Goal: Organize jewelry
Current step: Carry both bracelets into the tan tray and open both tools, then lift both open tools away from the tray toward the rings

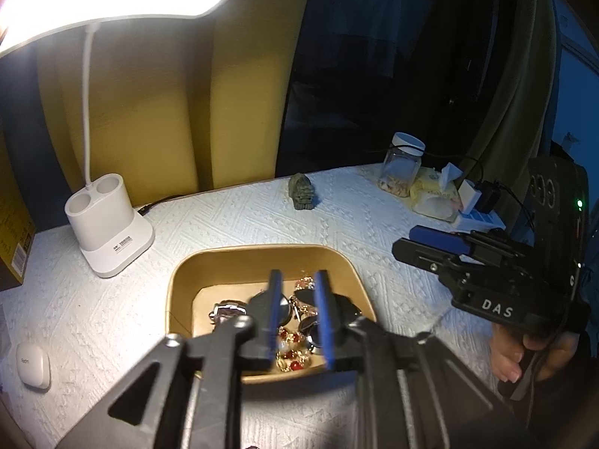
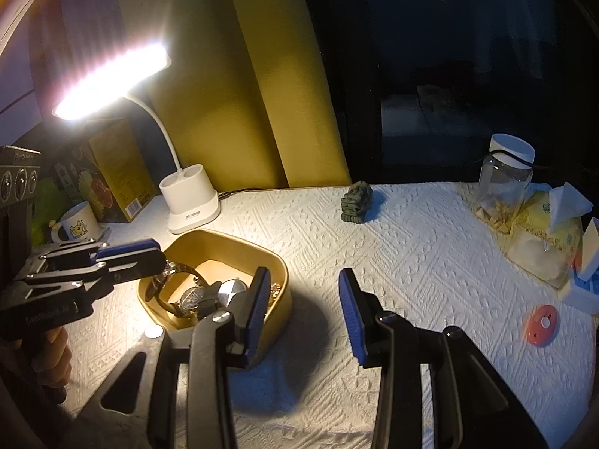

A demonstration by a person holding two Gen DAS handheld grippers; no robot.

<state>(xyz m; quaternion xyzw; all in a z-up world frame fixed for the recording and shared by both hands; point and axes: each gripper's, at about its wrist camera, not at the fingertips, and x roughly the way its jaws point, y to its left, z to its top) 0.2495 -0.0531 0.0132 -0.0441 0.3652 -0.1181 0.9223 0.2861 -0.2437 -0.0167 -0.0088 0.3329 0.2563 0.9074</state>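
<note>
Tan tray (image 1: 209, 262) on white embossed tablecloth (image 1: 232, 217); white lamp (image 1: 108, 224).

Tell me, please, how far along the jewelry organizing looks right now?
Nothing looks sorted yet: the watches and beaded jewelry lie jumbled in the tray. In hand: nothing; the left hand-held gripper hangs open over the tray, and the right hand-held gripper is open above the cloth. All picking remains.

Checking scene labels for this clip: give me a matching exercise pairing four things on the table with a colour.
Things:
1. tray
2. lamp base
3. figurine
4. round disc

Colours:
A. orange-pink
B. white
C. tan
D. grey-green

Pairs: 1-C, 2-B, 3-D, 4-A
</note>
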